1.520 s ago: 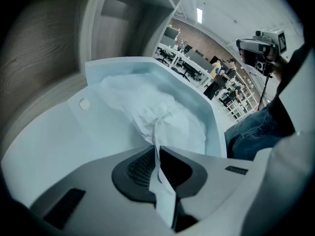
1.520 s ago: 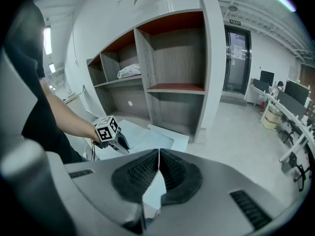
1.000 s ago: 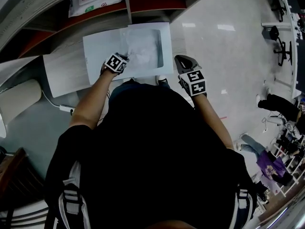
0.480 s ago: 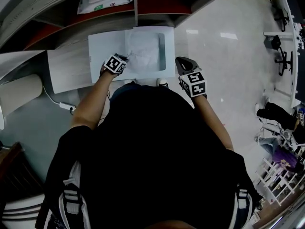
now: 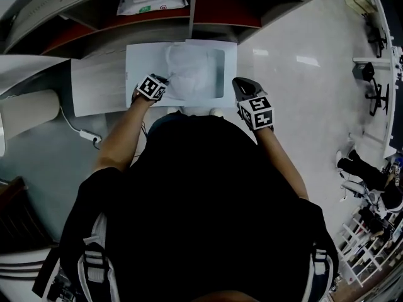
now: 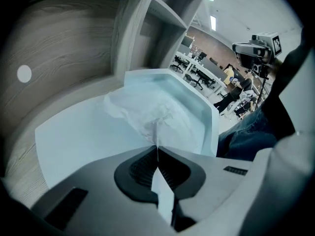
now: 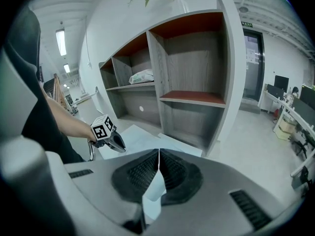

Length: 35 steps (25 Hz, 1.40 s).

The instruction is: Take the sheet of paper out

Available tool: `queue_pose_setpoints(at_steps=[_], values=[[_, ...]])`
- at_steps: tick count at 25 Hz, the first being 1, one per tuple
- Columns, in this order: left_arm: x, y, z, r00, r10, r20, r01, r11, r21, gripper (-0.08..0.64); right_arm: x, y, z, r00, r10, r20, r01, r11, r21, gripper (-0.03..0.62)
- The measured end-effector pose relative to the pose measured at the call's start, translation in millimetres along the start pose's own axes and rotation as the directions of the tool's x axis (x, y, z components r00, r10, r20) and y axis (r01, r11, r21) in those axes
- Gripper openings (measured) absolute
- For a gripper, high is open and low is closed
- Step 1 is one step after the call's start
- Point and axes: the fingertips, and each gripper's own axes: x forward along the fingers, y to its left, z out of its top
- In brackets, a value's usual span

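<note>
Pinching paper sheet (image 6: pixel 147 114): left gripper (image 6: pixel 157 150)

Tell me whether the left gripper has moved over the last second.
Yes: against the white tray, the left gripper has shifted toward the tray's left edge, pinching the sheet of paper.

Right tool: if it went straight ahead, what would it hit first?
Likely the tray's near corner, just ahead of the right tool. Beyond it stands the shelf. Depth is unclear.

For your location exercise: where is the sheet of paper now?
The sheet of paper lies in the white tray top-centre in the head view, before the shelf unit, pinched by the left gripper.
</note>
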Motion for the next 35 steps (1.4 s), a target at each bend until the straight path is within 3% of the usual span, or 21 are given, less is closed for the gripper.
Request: queue_pose_setpoints(at_steps=[20, 35], values=[[-48, 5, -36, 0.992, 0.106, 0.06, -0.1, 0.99, -0.097, 0.021, 10, 17, 10, 0.996, 0.086, 0.001, -0.085, 0.992, -0.091, 0.014], [-90, 1, -46, 0.968, 0.215, 0.129, -0.186, 0.96, -0.208, 0.021, 8, 25, 13, 0.987, 0.162, 0.001, -0.16, 0.977, -0.142, 0.014]])
